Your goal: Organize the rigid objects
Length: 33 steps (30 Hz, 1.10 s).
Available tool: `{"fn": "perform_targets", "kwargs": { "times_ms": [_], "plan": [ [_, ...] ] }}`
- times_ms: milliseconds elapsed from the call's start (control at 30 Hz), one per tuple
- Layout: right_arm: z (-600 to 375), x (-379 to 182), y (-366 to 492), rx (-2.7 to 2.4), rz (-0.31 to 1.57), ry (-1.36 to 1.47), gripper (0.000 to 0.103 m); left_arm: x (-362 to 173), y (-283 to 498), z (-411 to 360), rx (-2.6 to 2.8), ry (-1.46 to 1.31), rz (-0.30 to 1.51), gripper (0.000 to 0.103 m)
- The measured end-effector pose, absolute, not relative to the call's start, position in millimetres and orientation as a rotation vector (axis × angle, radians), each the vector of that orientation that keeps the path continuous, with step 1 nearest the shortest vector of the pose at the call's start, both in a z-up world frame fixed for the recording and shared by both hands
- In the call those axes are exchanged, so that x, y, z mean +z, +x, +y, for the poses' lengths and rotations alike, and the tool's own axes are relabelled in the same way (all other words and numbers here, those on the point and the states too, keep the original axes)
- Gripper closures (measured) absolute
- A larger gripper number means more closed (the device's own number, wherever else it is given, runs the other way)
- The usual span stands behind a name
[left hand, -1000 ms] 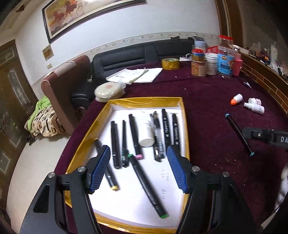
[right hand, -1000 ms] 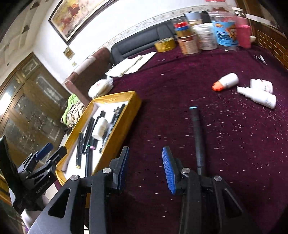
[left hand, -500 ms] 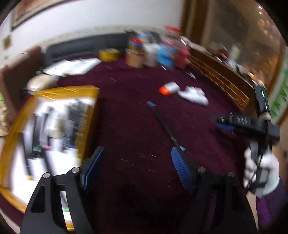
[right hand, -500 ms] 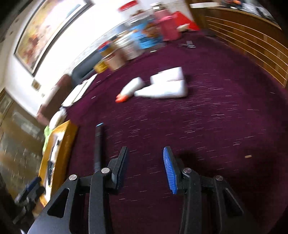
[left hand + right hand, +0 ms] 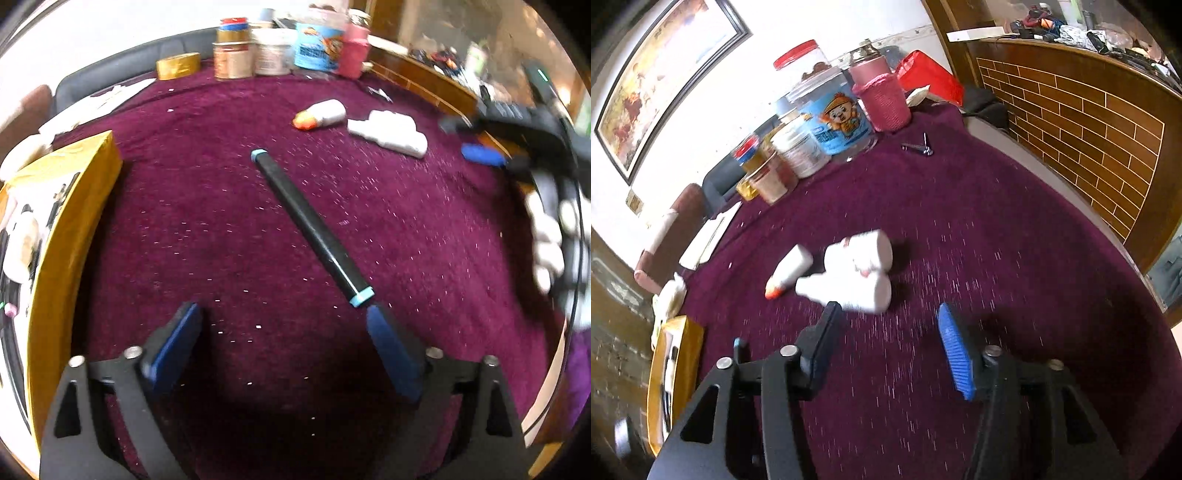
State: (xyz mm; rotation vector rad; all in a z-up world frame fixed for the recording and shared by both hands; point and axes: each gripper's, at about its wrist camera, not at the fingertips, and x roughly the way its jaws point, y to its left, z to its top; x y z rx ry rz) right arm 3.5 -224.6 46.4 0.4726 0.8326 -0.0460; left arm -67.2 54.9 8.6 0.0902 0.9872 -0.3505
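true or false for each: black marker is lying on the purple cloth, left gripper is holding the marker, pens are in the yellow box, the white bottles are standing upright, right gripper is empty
1. The black marker lies on the purple cloth. True.
2. The left gripper holds the marker. False: it is open, nothing between its fingers.
3. Pens are in the yellow box. True.
4. The white bottles stand upright. False: they lie on their sides.
5. The right gripper is empty. True; its fingers have just been opening.
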Motion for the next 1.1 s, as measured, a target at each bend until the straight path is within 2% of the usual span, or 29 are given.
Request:
{"fn": "perform_targets", "kwargs": {
  "times_ms": [67,267,500,800,1100],
  "plan": [
    [-227.9,44.0,20.4,-0.048,0.845,0.500,0.054,4.9,-67.7,46.7,-0.357,0.135,1.004,0.000],
    [-215.6,23.3,47.7,0.038,0.936,0.566,0.054,3.7,-69.9,46.2,-0.346,0.153,1.005,0.000],
    [-164.9,17.0,26.2,0.292,1.059,0.486,0.052,4.6,-70.5,47.4,-0.353,0.133,1.001,0.000],
    [-158.0,41.0,20.1,0.143,0.992,0.363,0.052,3.9,-70.6,48.2,-0.351,0.140,1.002,0.000],
    [-127.6,26.3,58.0,0.038,1.029,0.221,0.054,3.4,-70.4,44.6,-0.339,0.162,1.006,0.000]
  ]
}}
